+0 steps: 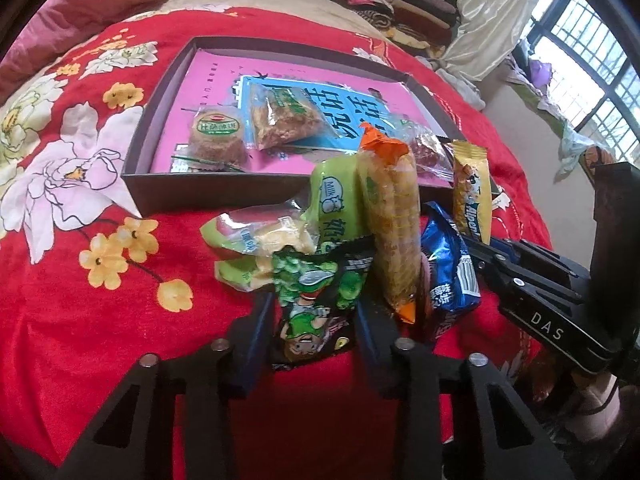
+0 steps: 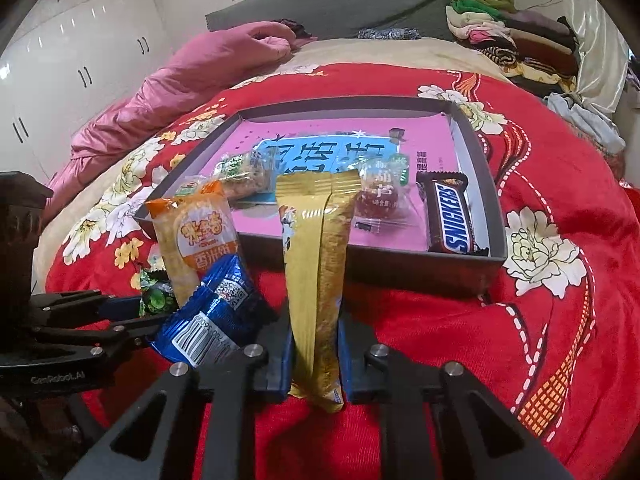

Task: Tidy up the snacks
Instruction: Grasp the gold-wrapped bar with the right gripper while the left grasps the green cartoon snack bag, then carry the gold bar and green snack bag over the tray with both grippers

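A dark tray (image 1: 208, 186) with a pink lining lies on the red floral bedspread and holds several wrapped snacks, among them a round cake (image 1: 216, 136) and a Snickers bar (image 2: 452, 218). My left gripper (image 1: 314, 320) is shut on a green-and-black snack packet (image 1: 316, 304), just short of the tray's near wall. My right gripper (image 2: 316, 344) is shut on a gold snack bar (image 2: 318, 280), held upright before the tray (image 2: 468, 264). Loose by the grippers are a tall orange cracker pack (image 1: 394, 236), a blue packet (image 1: 448, 264) and a light green milk snack (image 1: 280, 236).
The red bedspread (image 1: 100, 300) spreads around the tray. A pink pillow (image 2: 168, 92) lies at the back left. Folded clothes (image 2: 516, 40) are piled at the bed's far right. White cupboards (image 2: 72, 60) stand left, a window (image 1: 592, 92) right.
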### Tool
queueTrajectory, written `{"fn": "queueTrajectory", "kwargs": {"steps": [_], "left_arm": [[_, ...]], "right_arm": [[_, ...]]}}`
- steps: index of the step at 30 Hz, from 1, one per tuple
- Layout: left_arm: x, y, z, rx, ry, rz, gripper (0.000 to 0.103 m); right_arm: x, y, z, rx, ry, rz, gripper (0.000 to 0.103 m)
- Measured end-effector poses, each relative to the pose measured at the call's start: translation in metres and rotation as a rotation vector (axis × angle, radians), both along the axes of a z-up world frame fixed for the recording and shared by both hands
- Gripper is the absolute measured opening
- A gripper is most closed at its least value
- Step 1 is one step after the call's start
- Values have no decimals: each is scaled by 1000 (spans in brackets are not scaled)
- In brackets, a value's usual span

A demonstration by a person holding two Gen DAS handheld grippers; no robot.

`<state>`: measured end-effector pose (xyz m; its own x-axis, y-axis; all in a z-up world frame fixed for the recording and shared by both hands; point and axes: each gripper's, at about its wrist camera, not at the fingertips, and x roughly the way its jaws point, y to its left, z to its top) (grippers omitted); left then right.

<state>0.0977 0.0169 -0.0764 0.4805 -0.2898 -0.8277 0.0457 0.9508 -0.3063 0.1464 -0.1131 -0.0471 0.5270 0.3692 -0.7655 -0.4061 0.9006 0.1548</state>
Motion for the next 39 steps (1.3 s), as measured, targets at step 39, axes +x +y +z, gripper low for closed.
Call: {"fn": "queueTrajectory", "kwargs": {"steps": [39], "left_arm": [[-16,14,47,-9,-92,10,32]], "right_arm": [[-16,-29,34,125,-52,-56,18]]}}
